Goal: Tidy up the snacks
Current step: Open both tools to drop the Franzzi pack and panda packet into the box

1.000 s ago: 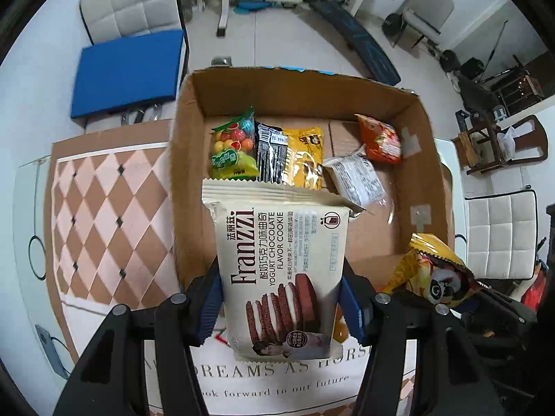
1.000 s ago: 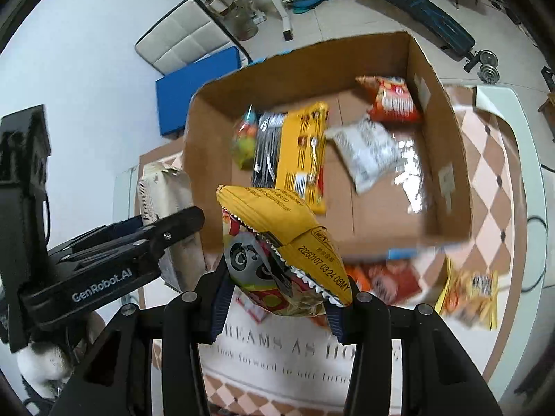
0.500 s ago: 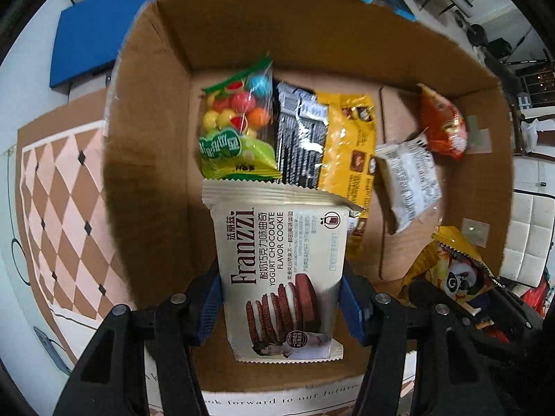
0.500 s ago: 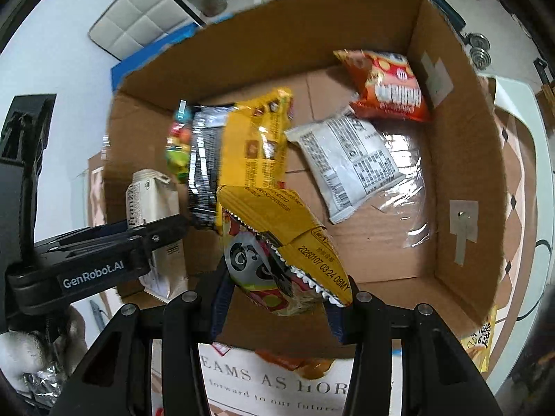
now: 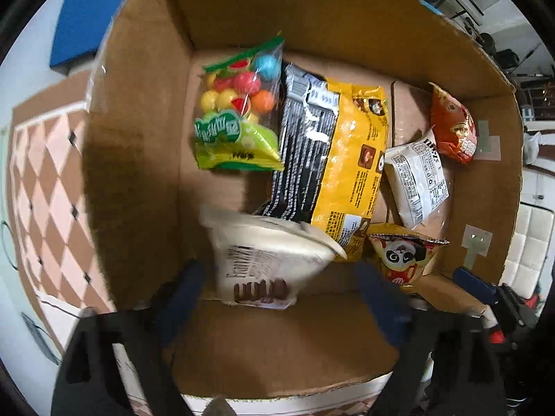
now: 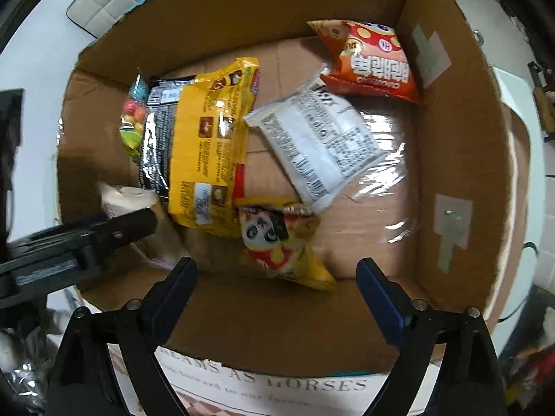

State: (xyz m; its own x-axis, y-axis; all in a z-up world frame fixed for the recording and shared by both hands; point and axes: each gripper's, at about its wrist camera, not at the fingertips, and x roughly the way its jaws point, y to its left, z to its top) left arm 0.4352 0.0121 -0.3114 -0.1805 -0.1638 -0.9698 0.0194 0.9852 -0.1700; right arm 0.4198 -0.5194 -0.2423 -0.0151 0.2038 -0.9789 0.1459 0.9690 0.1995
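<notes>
Both grippers point down into a cardboard box (image 5: 138, 159) (image 6: 461, 131). My left gripper (image 5: 279, 298) is opening, its jaws wide apart. The cream cookie pack (image 5: 263, 260) lies loose between them at the box's near wall, touched by neither pad. My right gripper (image 6: 275, 291) is opening too. The yellow panda snack bag (image 6: 281, 242) (image 5: 402, 260) lies free between its jaws on the box floor. The left gripper's finger (image 6: 114, 228) shows at the left of the right wrist view, beside the cookie pack (image 6: 128, 199).
The box also holds a candy-ball bag (image 5: 236, 111), a yellow-and-black pack (image 5: 333, 152) (image 6: 204, 145), a white pack (image 5: 419, 180) (image 6: 315, 142) and an orange snack bag (image 5: 451, 124) (image 6: 374, 66). A checkered mat (image 5: 41, 180) lies left of the box.
Both grippers came down into the box, then opened. The cookie pack and the panda bag dropped out of their grips onto the box floor.
</notes>
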